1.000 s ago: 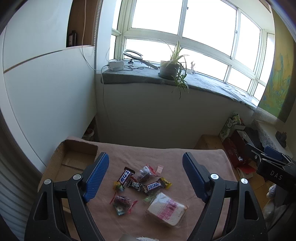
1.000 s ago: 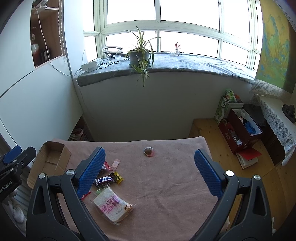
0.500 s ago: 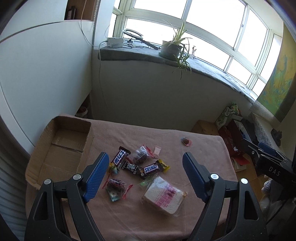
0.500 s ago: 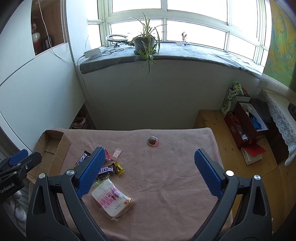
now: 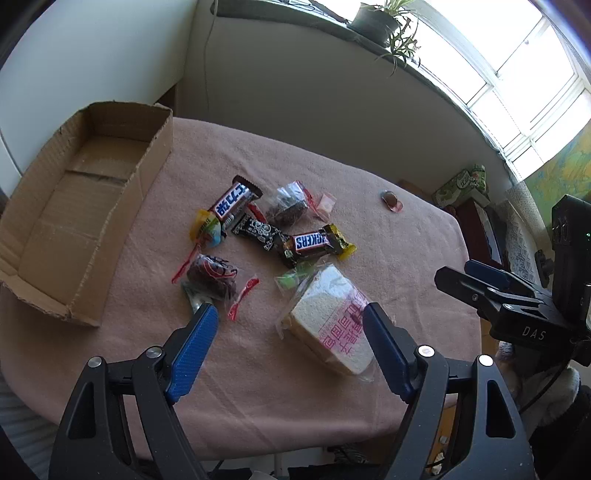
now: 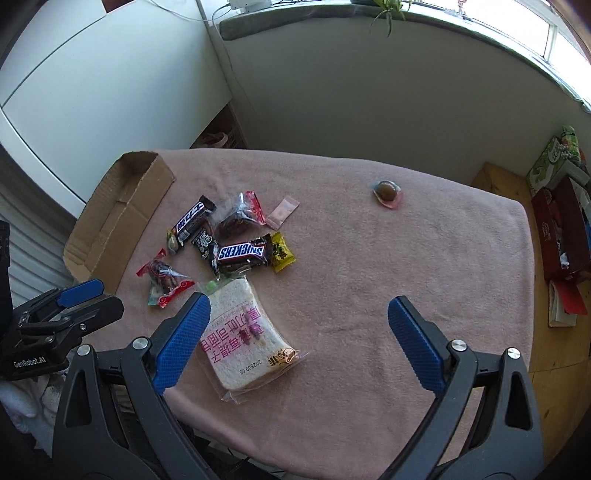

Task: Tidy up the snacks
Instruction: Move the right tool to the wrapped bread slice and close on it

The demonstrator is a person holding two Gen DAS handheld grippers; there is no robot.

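Note:
Several wrapped snacks lie in a cluster on the pink cloth: a Snickers bar point(image 5: 312, 242) point(image 6: 242, 252), a second chocolate bar point(image 5: 231, 201) point(image 6: 192, 218), a dark cake in a clear wrapper point(image 5: 211, 276) point(image 6: 162, 277) and a wrapped bread slice point(image 5: 328, 317) point(image 6: 243, 336). A small lone candy point(image 5: 391, 199) point(image 6: 386, 190) lies apart at the far right. An empty cardboard box point(image 5: 74, 206) point(image 6: 114, 218) stands to the left. My left gripper point(image 5: 288, 317) is open and empty above the cluster's near side. My right gripper point(image 6: 295, 306) is open and empty, right of the bread.
The table's point(image 6: 443, 258) right half is bare cloth. A wall with a windowsill and a potted plant point(image 5: 384, 22) stands behind. Boxes and bags point(image 6: 557, 206) sit on the wooden floor to the right.
Both grippers have moved down and tilted toward the table, so the snacks look larger and closer. Both stay open and empty. Nothing on the table has moved.

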